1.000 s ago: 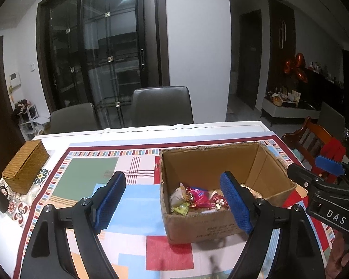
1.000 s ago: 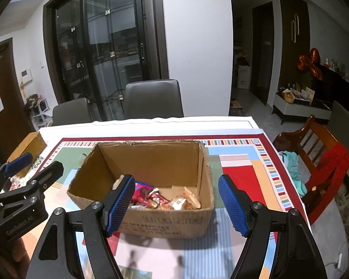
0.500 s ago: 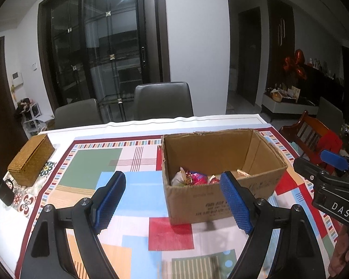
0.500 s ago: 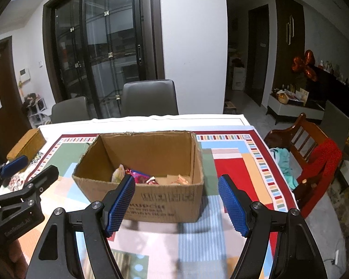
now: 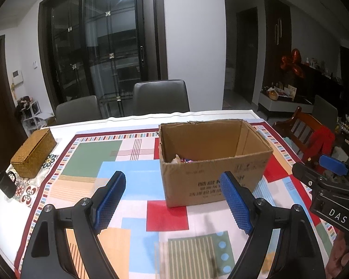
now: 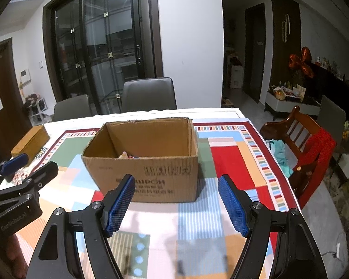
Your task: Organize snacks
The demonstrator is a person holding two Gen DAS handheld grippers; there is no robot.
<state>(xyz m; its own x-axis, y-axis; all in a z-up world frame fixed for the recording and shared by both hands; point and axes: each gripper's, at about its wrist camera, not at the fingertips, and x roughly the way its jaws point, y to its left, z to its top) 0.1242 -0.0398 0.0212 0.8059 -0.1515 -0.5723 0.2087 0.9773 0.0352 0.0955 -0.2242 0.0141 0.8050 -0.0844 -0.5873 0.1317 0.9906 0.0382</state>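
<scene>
Left gripper (image 5: 173, 198): black two-finger tongs with blue ribbed pads, jaws spread wide, nothing between them; it hangs over the tablecloth on the near side of the box. Its handle and the hand on it are cut off by the lower edge.
Right gripper (image 6: 176, 202): same make, jaws also wide apart and empty, in front of the box's printed near wall. In the left wrist view only its side shows at the right edge, with a bit of the person's hand below it in shadow.
Open brown cardboard box (image 5: 211, 162): stands upright on the table, right of centre in the left view, flaps ragged at the top edge. Print on its near wall is blurred and cannot be read.
Snacks in coloured wrappers (image 5: 183, 161): inside the box, at its near left corner; only a sliver of pale and pink wrapping peeks over the rim. The near wall hides the rest, so number and kind cannot be told.
Patchwork-patterned tablecloth (image 6: 230, 158): covers the table; its near part is blurred and cut off by the grippers.
Woven golden-brown lidded box (image 5: 33, 155): at the table's left edge, well apart from the cardboard box.
Small dark object (image 5: 8, 183): just in front of the woven box, too dim to identify.
</scene>
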